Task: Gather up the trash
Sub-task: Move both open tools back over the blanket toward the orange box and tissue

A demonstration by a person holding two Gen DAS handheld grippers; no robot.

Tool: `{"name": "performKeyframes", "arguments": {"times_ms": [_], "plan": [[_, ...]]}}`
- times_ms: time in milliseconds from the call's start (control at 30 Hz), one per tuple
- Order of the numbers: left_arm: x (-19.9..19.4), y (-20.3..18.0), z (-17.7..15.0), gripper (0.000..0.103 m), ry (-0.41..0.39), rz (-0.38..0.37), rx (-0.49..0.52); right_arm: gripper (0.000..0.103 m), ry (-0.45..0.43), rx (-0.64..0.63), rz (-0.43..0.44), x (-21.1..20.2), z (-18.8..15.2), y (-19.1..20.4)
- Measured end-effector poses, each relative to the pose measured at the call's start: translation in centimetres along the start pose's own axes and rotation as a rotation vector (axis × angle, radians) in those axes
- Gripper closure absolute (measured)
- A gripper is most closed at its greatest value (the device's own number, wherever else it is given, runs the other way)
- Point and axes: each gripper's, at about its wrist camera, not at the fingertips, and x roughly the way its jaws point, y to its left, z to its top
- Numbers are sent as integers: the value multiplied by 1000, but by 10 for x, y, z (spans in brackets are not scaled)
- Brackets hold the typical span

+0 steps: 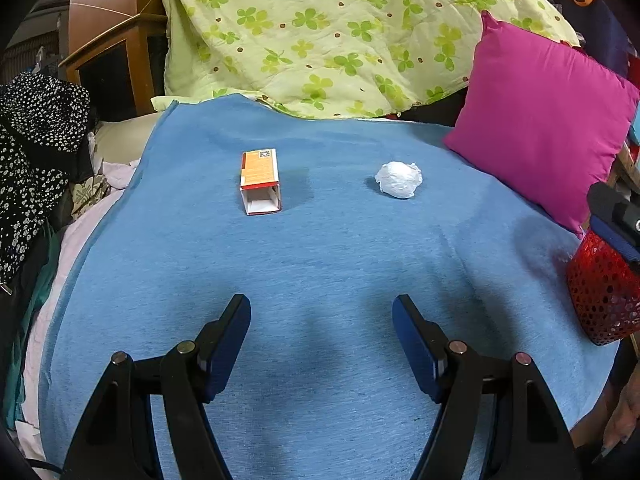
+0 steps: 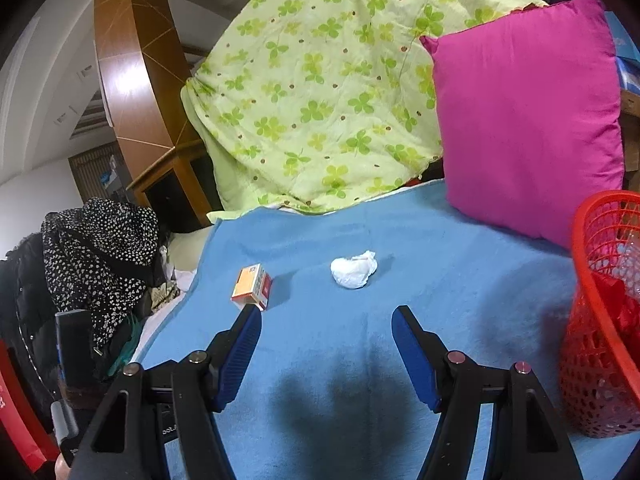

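An open orange and white carton (image 1: 260, 181) lies on the blue blanket (image 1: 320, 264), with a crumpled white paper ball (image 1: 399, 179) to its right. My left gripper (image 1: 321, 306) is open and empty, well short of both. In the right wrist view the carton (image 2: 252, 286) and the paper ball (image 2: 354, 271) lie just beyond my right gripper (image 2: 326, 318), which is open and empty. A red mesh basket (image 2: 600, 320) stands at the right and holds some trash; it also shows in the left wrist view (image 1: 604, 292).
A magenta pillow (image 1: 544, 120) leans at the back right. A green clover quilt (image 1: 340, 32) is piled behind the blanket. Black dotted clothing (image 1: 36, 152) lies off the left edge by a wooden cabinet (image 1: 116, 56).
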Motion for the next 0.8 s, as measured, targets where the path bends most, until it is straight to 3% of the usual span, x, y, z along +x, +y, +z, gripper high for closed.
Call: {"name": "performKeyframes", "arguments": {"times_ms": [467, 800], "plan": [[3, 8, -1, 29, 7, 19, -3, 32, 31, -3, 15, 12, -2, 5], [11, -10, -3, 29, 20, 11, 55, 32, 33, 5, -1, 13, 0, 0]]}}
